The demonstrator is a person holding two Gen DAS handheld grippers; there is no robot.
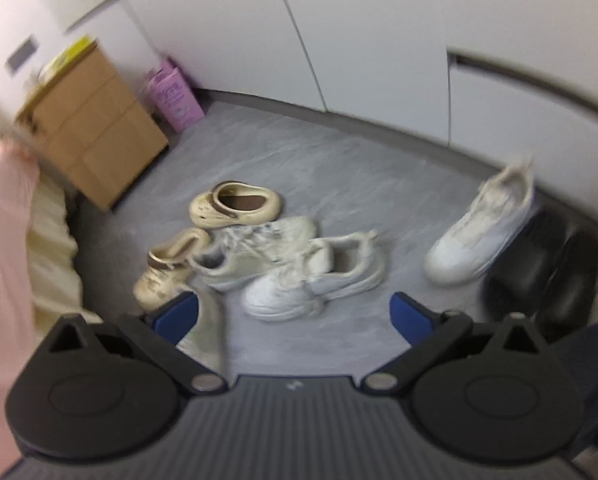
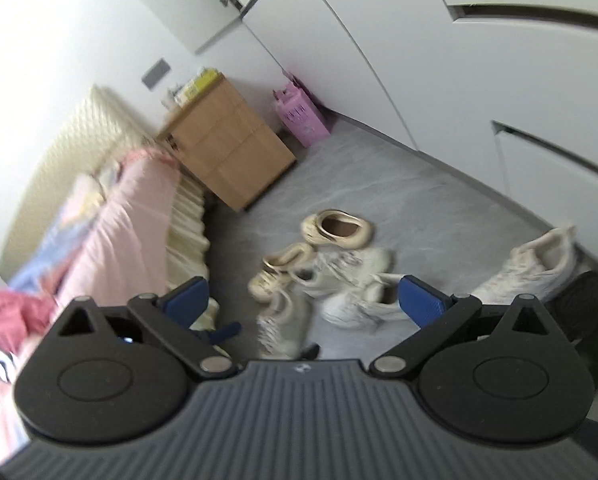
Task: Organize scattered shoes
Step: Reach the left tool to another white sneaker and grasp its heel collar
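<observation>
Shoes lie scattered on the grey floor [image 1: 339, 152], and we look down on them from both wrist views. At mid-frame in the left view we see a cluster: a beige clog [image 1: 235, 204] at the back, a second clog [image 1: 167, 268] to its lower left, a pale laced sneaker [image 1: 255, 252] touching it, and a white sneaker [image 1: 315, 280] in front. At the right edge, a lone white sneaker [image 1: 483, 228] leans on something black [image 1: 539, 272], well apart from the cluster. Our left gripper [image 1: 295, 312] hangs above the floor, blue pads spread wide, holding nothing. In the right view, our right gripper [image 2: 305, 296] is likewise spread to its fullest and empty, above the same pile. Behind, toward the upper left, stand a brown cabinet [image 2: 231, 148], a pink bag [image 2: 299, 116] and white wardrobe doors [image 2: 419, 60]; a pink-covered bed [image 2: 119, 208] fills the left.
</observation>
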